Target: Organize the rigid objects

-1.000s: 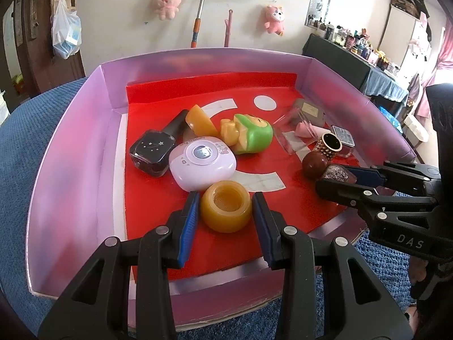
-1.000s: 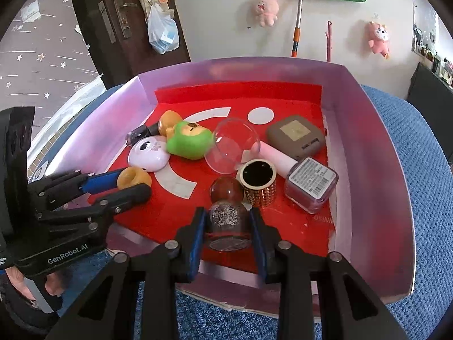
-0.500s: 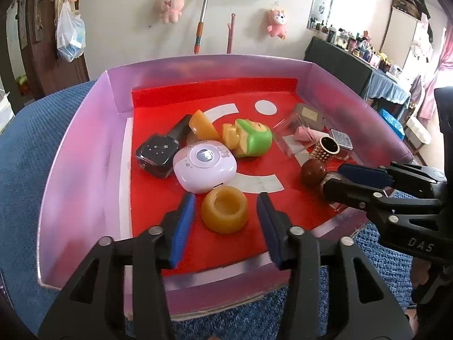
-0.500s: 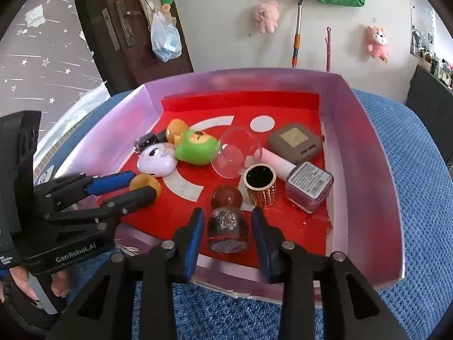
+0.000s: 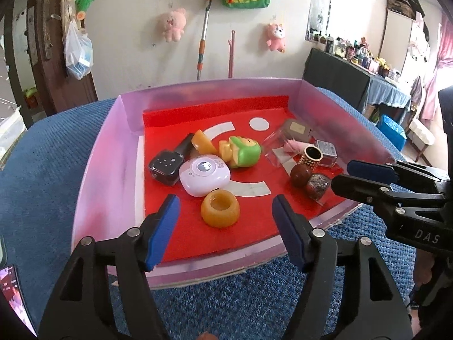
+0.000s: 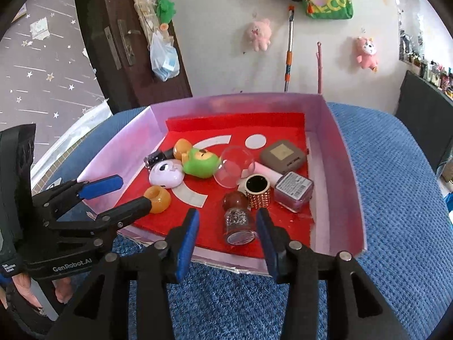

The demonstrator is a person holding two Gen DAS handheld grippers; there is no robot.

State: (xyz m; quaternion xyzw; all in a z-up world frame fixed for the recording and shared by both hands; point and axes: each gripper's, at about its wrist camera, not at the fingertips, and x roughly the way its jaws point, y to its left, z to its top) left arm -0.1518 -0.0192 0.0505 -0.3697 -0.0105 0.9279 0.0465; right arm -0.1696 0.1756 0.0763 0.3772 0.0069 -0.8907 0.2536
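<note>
A pink-walled tray point(image 5: 107, 153) with a red floor holds several small objects. An amber ring-shaped piece point(image 5: 220, 209) lies near its front edge, free, just beyond my open left gripper point(image 5: 225, 228). A glitter bottle with a brown ball cap point(image 6: 237, 217) lies at the front, between and just beyond the open fingers of my right gripper point(image 6: 226, 239). Behind are a white round gadget point(image 5: 203, 174), a green toy point(image 5: 240, 151), a black star bottle point(image 5: 167, 165) and a gold studded ring point(image 6: 257, 191).
The tray point(image 6: 348, 175) sits on a blue textured cloth point(image 6: 396, 198). Its back right part holds a clear dome point(image 6: 233, 165), a grey square case point(image 6: 282, 155) and a pink nail-polish bottle point(image 6: 293, 191). A wall with plush toys stands behind.
Both grippers have opened wide and pulled back toward me. The left let go of the amber ring and the right let go of the glitter bottle; both lie in the tray.
</note>
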